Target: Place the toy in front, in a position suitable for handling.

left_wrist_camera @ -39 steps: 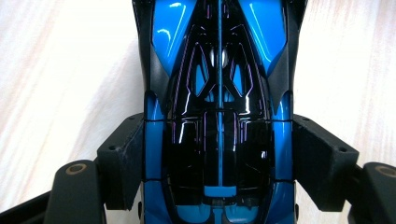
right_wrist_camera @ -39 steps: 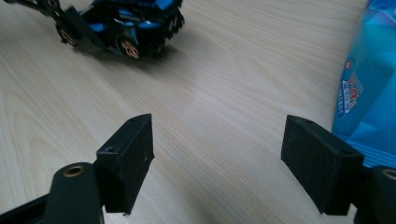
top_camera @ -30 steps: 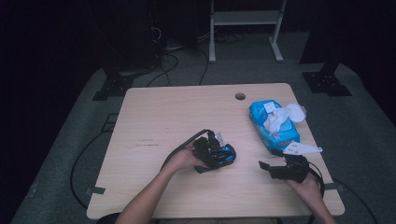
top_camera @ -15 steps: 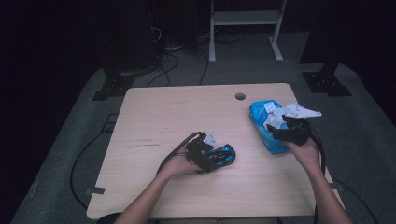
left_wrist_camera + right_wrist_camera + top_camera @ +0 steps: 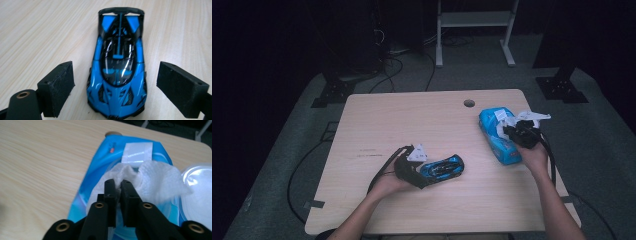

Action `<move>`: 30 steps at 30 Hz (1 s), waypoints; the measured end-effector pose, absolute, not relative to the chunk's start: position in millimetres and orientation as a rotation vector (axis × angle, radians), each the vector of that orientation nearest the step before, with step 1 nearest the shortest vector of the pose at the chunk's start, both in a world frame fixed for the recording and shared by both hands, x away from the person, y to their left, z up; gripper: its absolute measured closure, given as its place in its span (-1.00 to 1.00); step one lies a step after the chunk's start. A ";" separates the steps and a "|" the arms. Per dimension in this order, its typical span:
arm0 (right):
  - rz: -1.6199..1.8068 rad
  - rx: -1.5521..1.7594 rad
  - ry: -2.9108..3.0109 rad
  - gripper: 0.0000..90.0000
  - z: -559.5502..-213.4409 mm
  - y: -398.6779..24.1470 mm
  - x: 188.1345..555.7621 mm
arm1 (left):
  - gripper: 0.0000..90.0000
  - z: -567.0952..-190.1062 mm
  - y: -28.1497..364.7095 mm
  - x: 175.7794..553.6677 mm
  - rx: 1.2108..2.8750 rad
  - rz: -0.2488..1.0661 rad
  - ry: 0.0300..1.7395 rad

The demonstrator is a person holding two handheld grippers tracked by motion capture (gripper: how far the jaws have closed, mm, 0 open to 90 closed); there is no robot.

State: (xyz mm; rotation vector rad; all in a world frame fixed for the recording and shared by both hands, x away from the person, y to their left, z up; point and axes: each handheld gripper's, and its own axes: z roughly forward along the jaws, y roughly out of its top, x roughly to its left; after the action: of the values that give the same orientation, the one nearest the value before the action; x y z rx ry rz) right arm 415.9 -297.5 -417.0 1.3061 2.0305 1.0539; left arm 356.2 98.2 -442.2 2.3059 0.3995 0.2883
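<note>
While the right gripper [image 5: 118, 185] has its jaws just closed on the white wipe [image 5: 150, 180] that stands up out of the blue wipe pack [image 5: 100, 167], the risk is plain: a soft, crinkled sheet pinched at its tip may tear, or drag the light plastic pack along the tabletop [image 5: 37, 157] instead of sliding free. With nothing pressing the pack down, a sideways pull would likely shift it off the right edge, where it lies near the far right corner. The sheet looks damp and limp, the pack glossy and pillow-shaped, with a clear peel-back flap [image 5: 197, 180] folded open beside the wipe.

Nearer the front edge, left of centre, the left gripper [image 5: 115, 85] has its jaws just opened wide; its coarse black foam pads [image 5: 58, 85] stand apart on either side of the blue toy car [image 5: 118, 65] without touching it. That car is hard, smooth and low, on a pale wood-grain surface, so I judge a nudge could roll it away.
</note>
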 end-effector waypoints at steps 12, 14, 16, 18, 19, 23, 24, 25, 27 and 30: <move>1.449 0.895 2.112 0.93 -349.4 -258.8 329.1 | -0.72 -448.1 97.0 356.7 2.318 0.309 0.405; 1.488 0.839 2.188 0.93 -351.5 -241.0 317.8 | -0.72 -448.4 96.0 355.7 2.322 0.303 0.394; 1.528 0.808 2.263 0.93 -358.4 -224.9 310.7 | -0.73 -449.2 95.3 354.8 2.325 0.306 0.386; 1.582 0.805 2.345 0.93 -367.4 -211.8 308.7 | -0.73 -449.8 95.5 355.0 2.327 0.306 0.386; 1.608 0.812 2.396 0.93 -372.0 -206.7 309.0 | -0.73 -449.8 96.0 355.0 2.326 0.306 0.385; 1.719 0.838 2.529 0.92 -386.5 -193.8 311.2 | -0.73 -450.6 98.4 356.6 2.315 0.295 0.390; 1.719 0.852 2.562 0.92 -389.2 -191.8 313.4 | -0.73 -451.1 98.5 357.2 2.314 0.294 0.391; 1.673 0.858 2.575 0.92 -391.4 -189.9 315.5 | -0.73 -451.8 98.2 357.4 2.310 0.295 0.395; 1.649 0.903 2.603 0.91 -398.0 -188.2 324.3 | -0.73 -452.2 97.5 357.2 2.310 0.289 0.393; 1.515 0.946 2.606 0.89 -406.0 -183.6 337.6 | -0.73 -452.2 96.7 357.0 2.317 0.285 0.382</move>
State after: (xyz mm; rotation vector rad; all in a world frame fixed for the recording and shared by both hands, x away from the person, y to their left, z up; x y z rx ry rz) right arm 337.6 -183.6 -406.0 0.9458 2.6056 1.5145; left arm 357.0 96.7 -452.2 2.3166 0.3824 0.2848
